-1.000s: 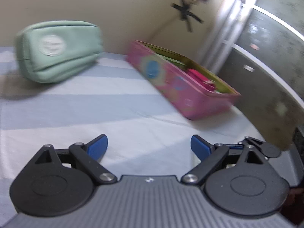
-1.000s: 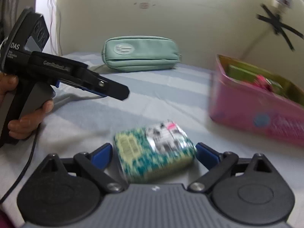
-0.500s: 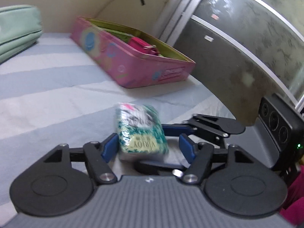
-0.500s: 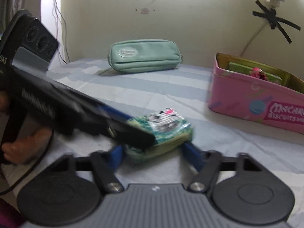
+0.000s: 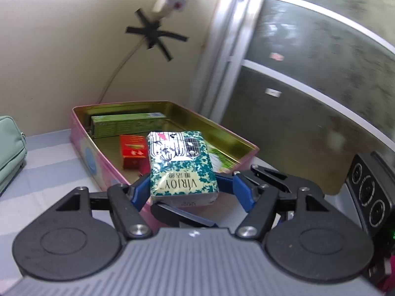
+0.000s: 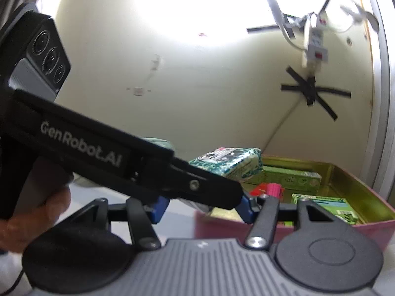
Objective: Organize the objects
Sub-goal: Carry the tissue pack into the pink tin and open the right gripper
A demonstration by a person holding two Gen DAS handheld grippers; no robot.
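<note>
My left gripper [image 5: 184,188] is shut on a green-and-white tissue pack [image 5: 181,169] and holds it in the air over the near edge of the pink tin box [image 5: 88,153]. The pack also shows in the right wrist view [image 6: 229,164], above the tin [image 6: 345,224]. My right gripper [image 6: 201,208] sits just under the left one; the left gripper body hides most of its gap, so its state is unclear. The tin holds a green carton [image 5: 126,124], a red box [image 5: 132,151] and a green packet [image 6: 328,206].
A mint-green pouch [image 5: 9,150] lies on the blue-and-white striped cloth [image 5: 47,172] to the left of the tin. A cream wall with a taped cable stands behind, and a dark glass sliding door [image 5: 308,98] is to the right.
My left gripper closed on the tissue pack, lifted it off the cloth and carried it over the tin. My right gripper followed close underneath.
</note>
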